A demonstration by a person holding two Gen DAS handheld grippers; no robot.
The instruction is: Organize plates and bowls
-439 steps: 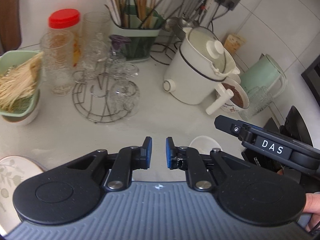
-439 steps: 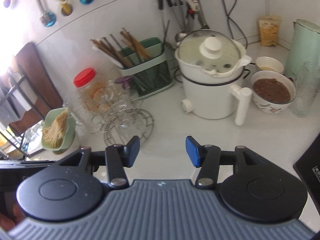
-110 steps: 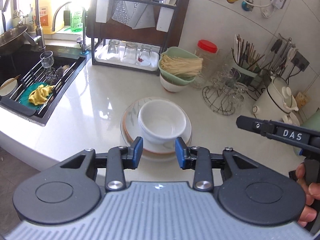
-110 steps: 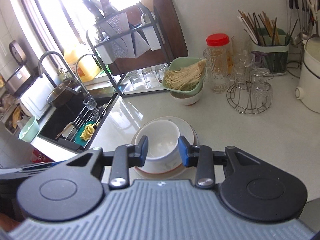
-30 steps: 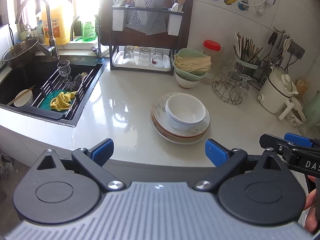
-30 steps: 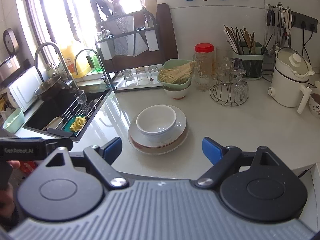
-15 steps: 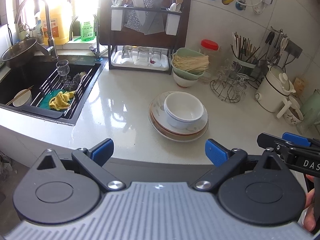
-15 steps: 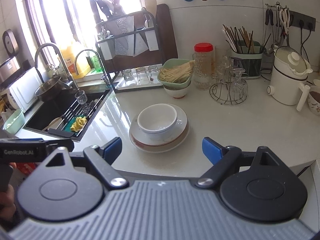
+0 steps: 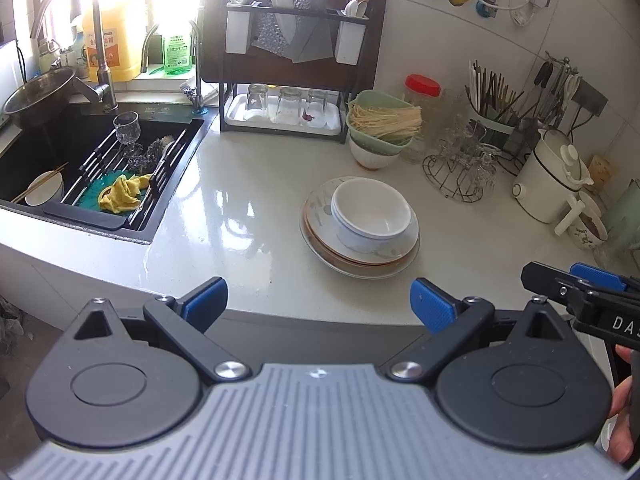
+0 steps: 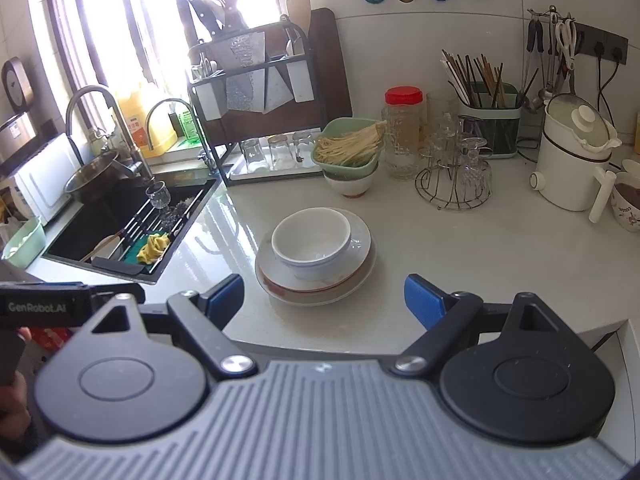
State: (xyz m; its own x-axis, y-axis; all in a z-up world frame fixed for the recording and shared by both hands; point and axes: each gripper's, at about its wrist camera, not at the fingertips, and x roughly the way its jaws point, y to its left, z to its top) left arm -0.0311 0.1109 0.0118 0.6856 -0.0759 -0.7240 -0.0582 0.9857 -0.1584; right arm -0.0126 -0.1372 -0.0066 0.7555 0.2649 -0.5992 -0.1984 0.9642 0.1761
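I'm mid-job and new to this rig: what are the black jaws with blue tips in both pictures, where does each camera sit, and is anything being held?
No robot arm here: a person carries a hand-held gripper in each hand, each with a fisheye camera looking along its jaws. One picture is from the left gripper, the other from the right gripper. Both stand wide open and hold nothing. On the countertop ahead sit stacked white bowls on stacked plates. Behind them is a green basket of noodles; the sink is at the left.
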